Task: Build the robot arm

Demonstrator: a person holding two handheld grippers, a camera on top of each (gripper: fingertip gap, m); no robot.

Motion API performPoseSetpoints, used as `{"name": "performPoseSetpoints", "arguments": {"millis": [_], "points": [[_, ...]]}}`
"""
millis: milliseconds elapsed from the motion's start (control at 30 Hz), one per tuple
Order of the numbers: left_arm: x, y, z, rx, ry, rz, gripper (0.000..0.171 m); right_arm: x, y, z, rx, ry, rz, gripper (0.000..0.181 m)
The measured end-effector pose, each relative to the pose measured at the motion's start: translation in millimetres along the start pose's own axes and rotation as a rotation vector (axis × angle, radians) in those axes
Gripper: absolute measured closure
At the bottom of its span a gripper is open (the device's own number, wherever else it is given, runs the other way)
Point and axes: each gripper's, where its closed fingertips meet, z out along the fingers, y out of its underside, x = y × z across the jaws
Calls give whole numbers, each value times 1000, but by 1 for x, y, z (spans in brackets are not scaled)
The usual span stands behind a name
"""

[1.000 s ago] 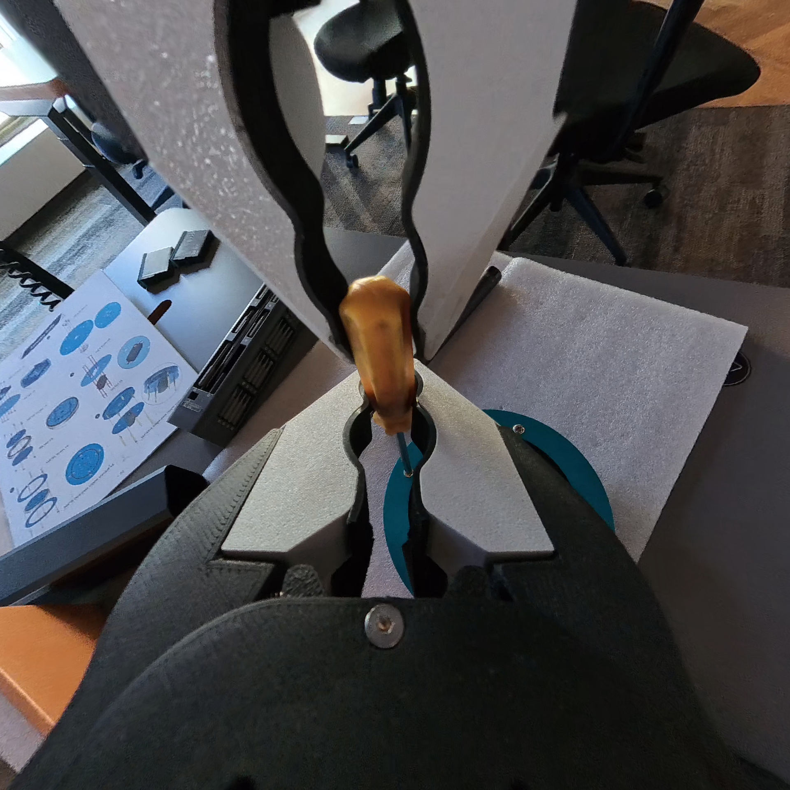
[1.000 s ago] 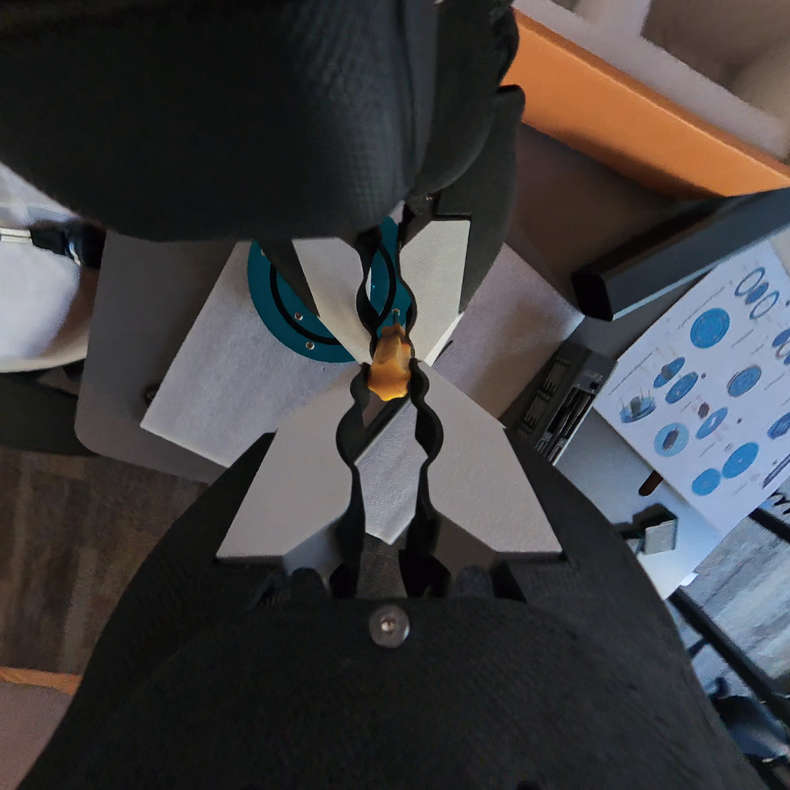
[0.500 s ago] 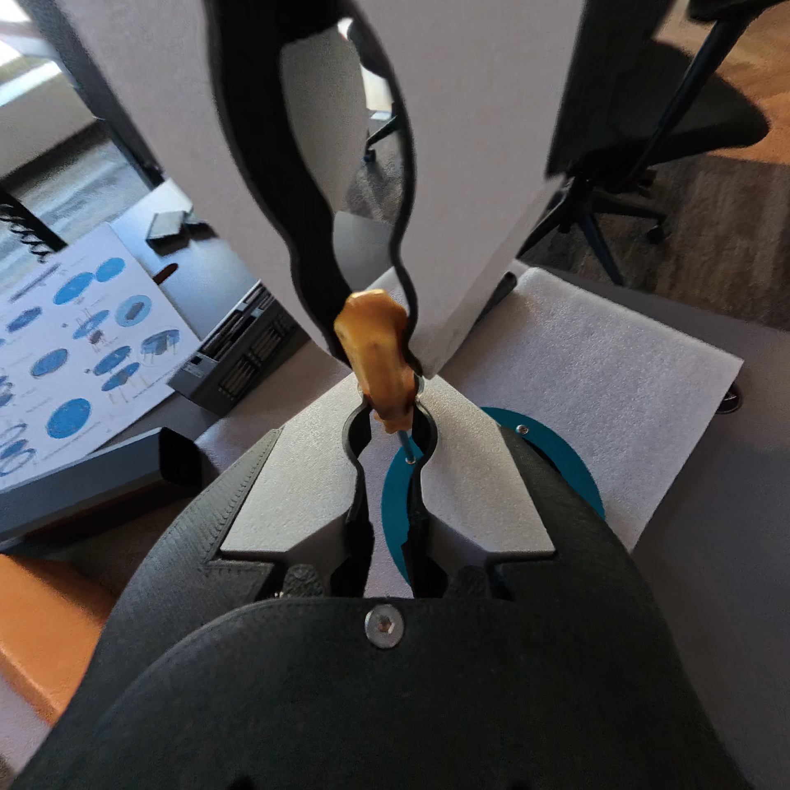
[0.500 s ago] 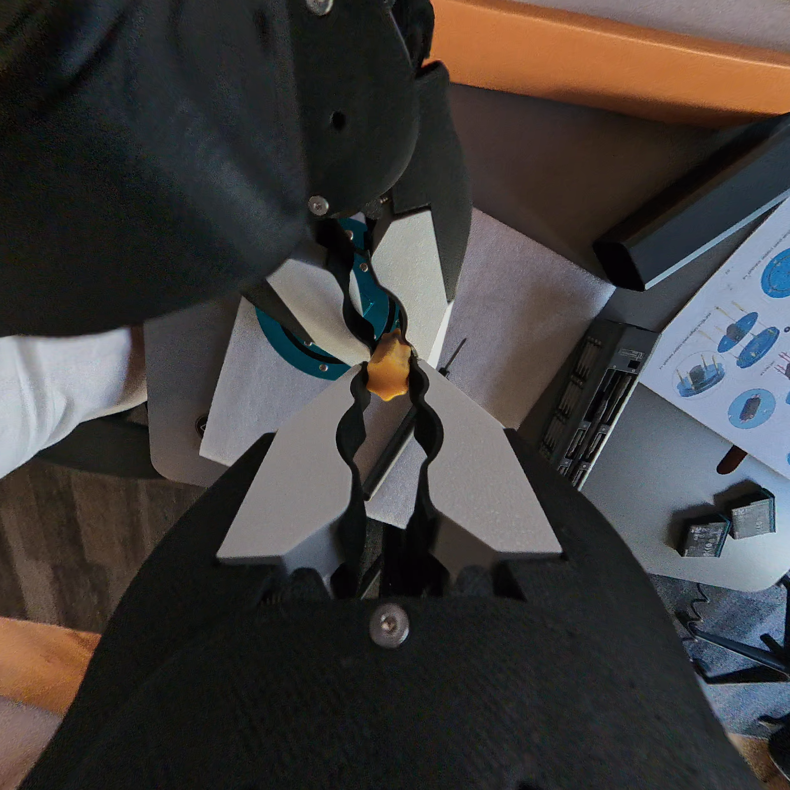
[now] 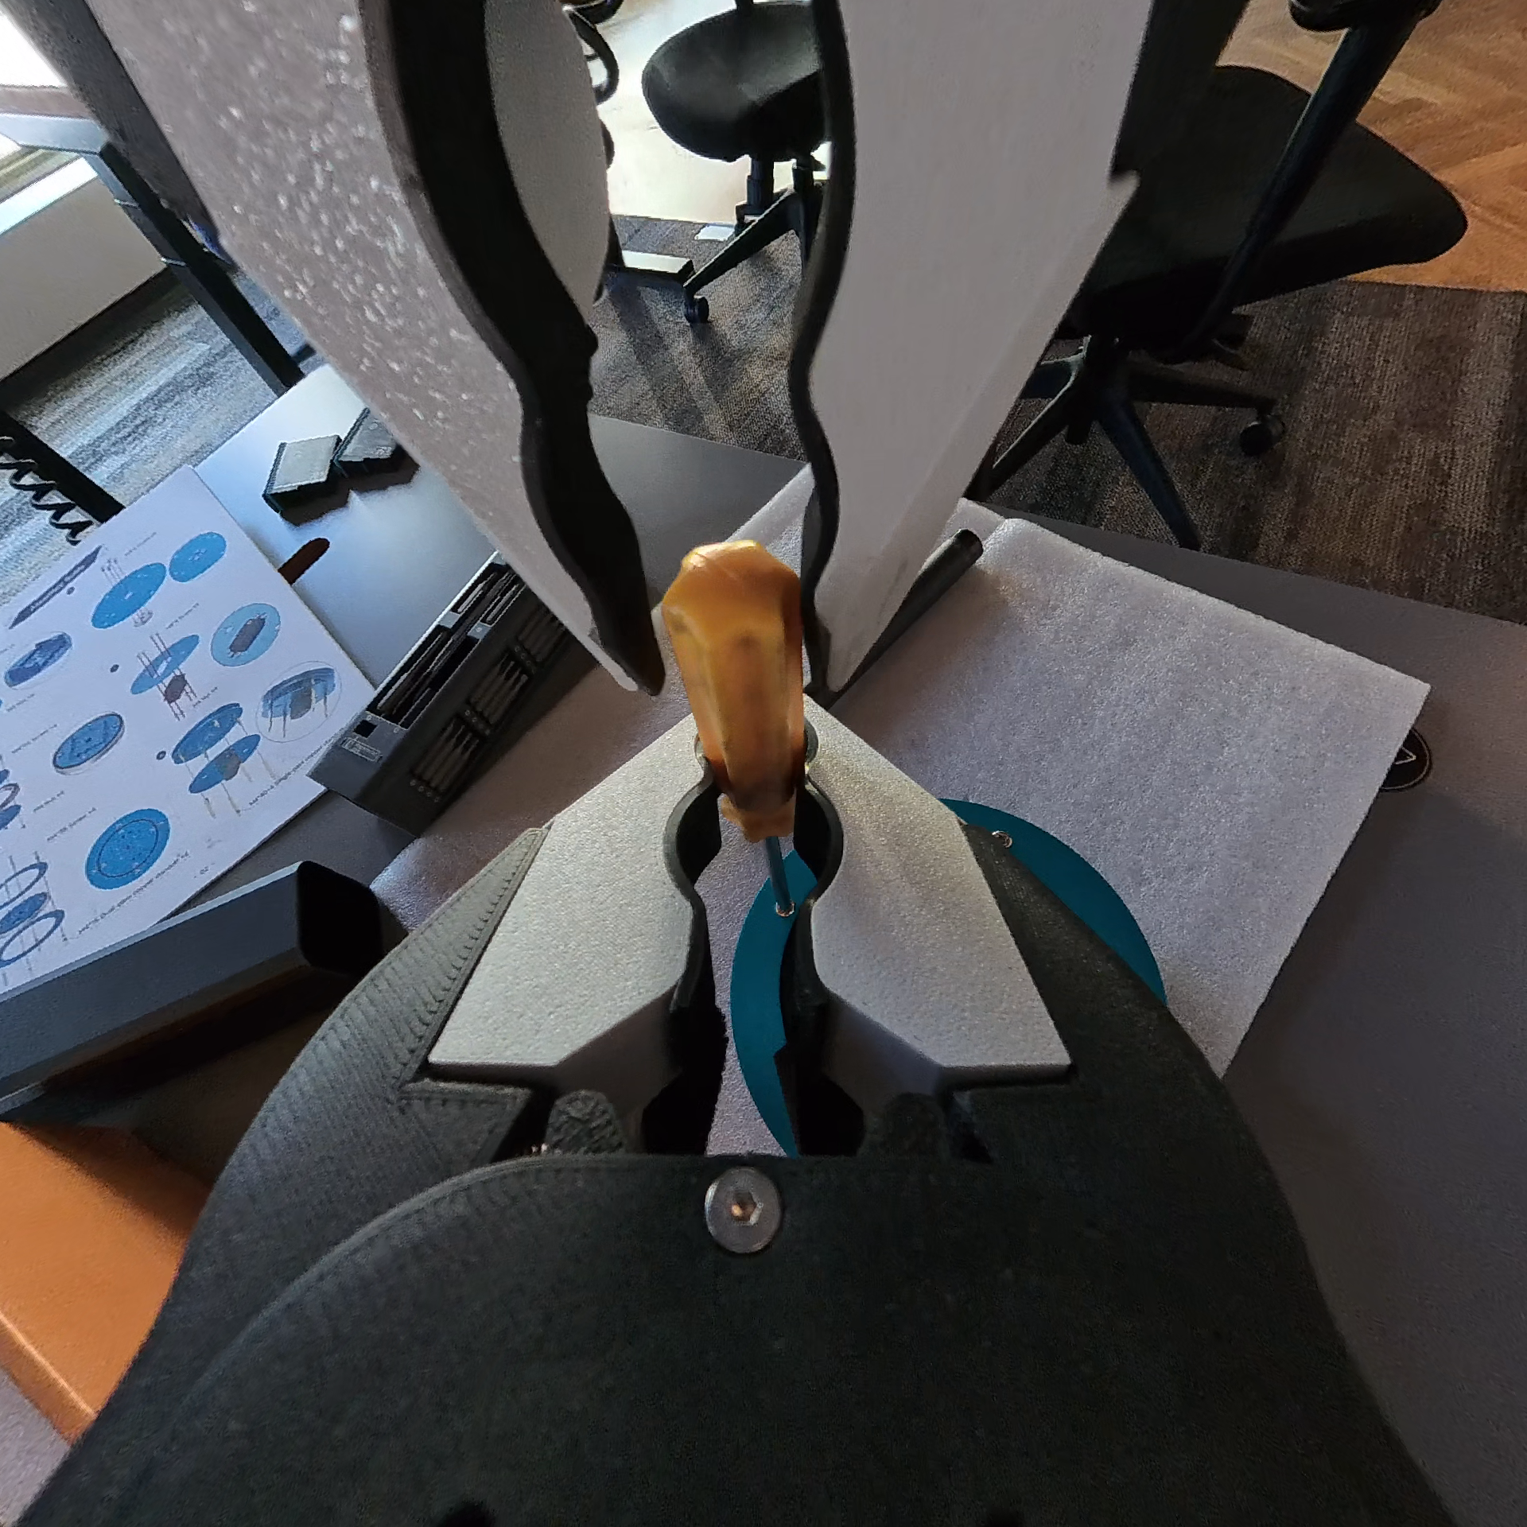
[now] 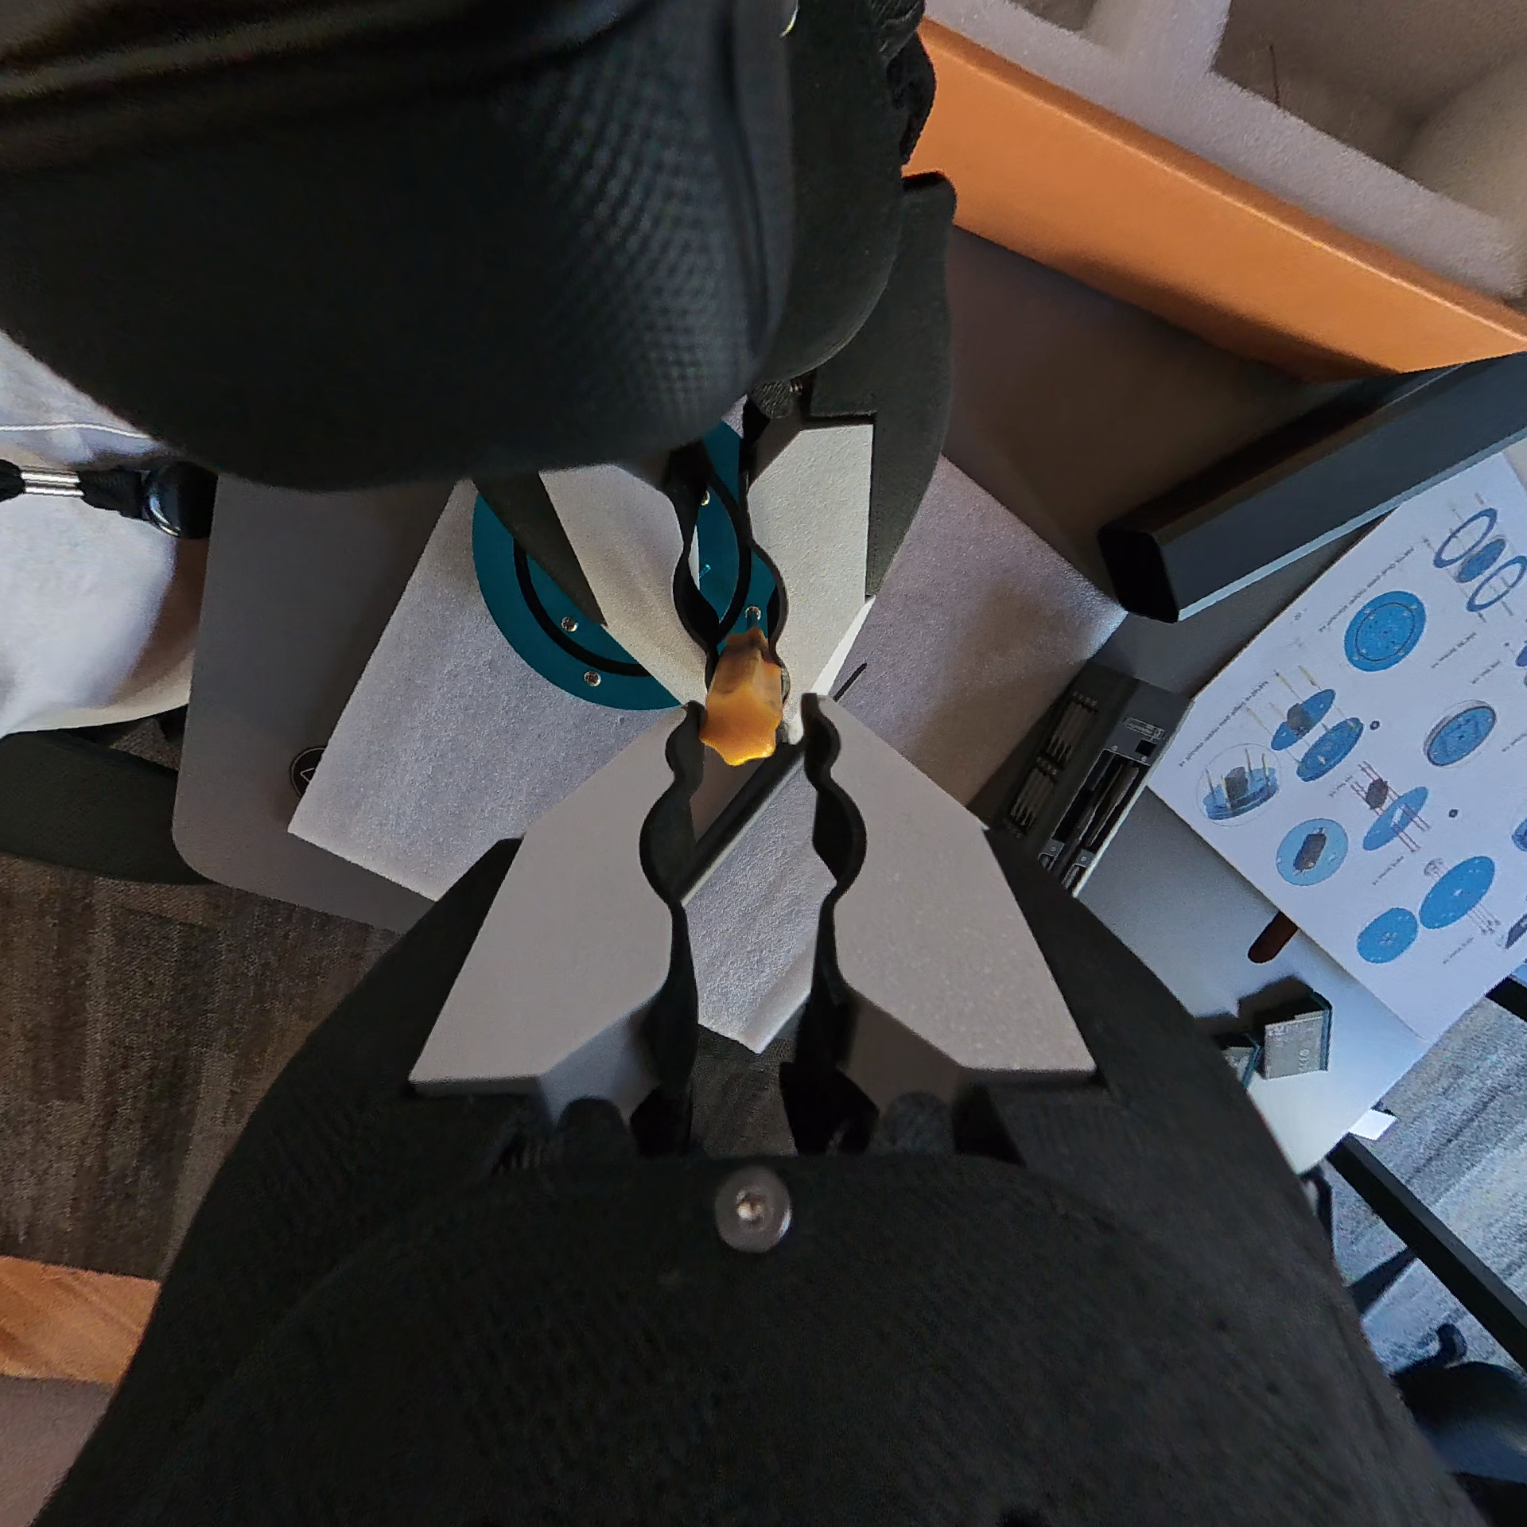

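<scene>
The left tool (image 5: 753,748) was clamped tight on one small screwdriver (image 5: 738,661), gripping low on its chunky, faceted amber handle. Its thin metal shaft ran down to a screw in one flat teal disc (image 5: 1066,892), which sat on a white foam sheet (image 5: 1115,719) with a fine pebbly texture, on the grey surface (image 5: 1363,1074).

Just past the screwdriver handle, the right tool (image 6: 748,715) hung with its two pale fingers (image 6: 901,901) spread apart, one on each side of the handle top, neither clearly touching.

Beside the screwdriver lay one black rod (image 5: 942,570). Further left of it were one dark ribbed bit case (image 5: 454,702), one printed sheet of blue diagrams (image 5: 140,702) and two small grey blocks (image 5: 330,463).
</scene>
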Motion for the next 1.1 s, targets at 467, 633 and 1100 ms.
{"name": "performPoseSetpoints", "arguments": {"millis": [467,633,1100], "points": [[-4,1,-3,30,-11,-44,161,3,-6,5,94,18,145,165],[-8,1,-2,24,-28,-61,161,7,-5,5,126,58,398,164],[-5,0,0,22,-24,-31,161,2,1,5,134,149,576,163]]}}
